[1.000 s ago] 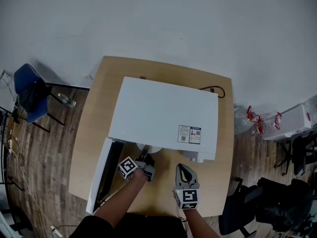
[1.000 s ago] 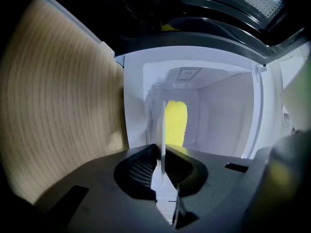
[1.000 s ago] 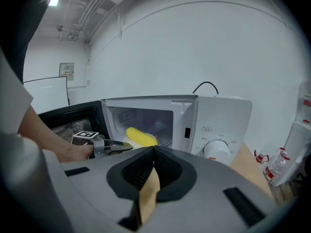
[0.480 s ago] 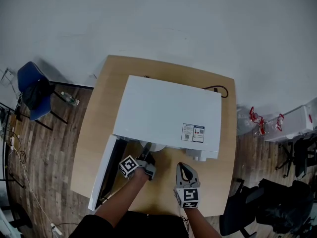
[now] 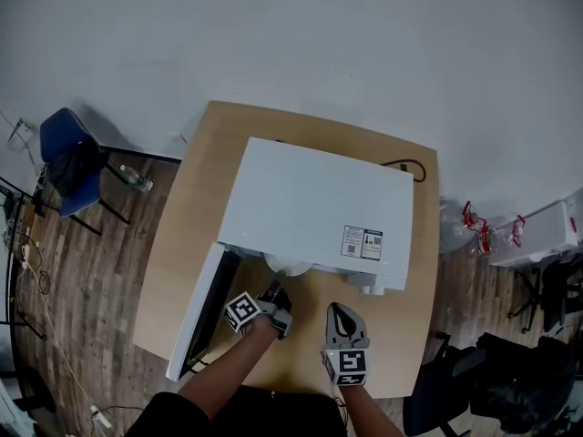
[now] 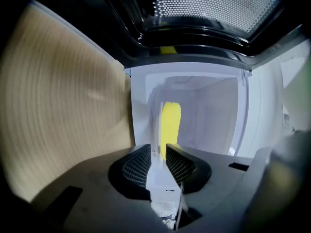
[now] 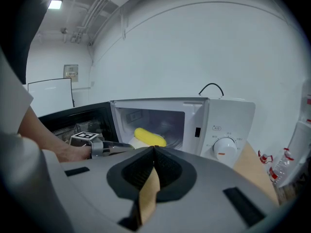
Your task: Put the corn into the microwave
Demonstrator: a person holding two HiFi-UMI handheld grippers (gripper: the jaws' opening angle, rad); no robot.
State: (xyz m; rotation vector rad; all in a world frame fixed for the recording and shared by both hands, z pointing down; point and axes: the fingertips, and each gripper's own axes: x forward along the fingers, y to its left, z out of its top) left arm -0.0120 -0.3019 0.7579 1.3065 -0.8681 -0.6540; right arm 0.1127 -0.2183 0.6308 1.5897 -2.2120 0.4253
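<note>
1. Feeding the plate into the open microwave with the left gripper, jaws pinched narrow onto the plate's thin white rim.
2. Carrying the corn on that plate, already past the mouth of the cavity and lying across it.
3. Looks like the placing step, close to done, though a sliver of plate shows beyond the front edge in the head view.
4. Parking the right gripper near the front of the table — jaws pressed together, gripping nothing, only tabletop visible through the slit.
5. Next, probably: push the plate fully in, set it flat, spread the left jaws, then back straight out past the door standing open at the left.
6. Hard to read: cavity roofed over in the head view, so no depth to judge from there.
7. Cannot tell whether the plate rests on the cavity floor or hangs just above it — left gripper view smeared, plate seen edge-on.
</note>
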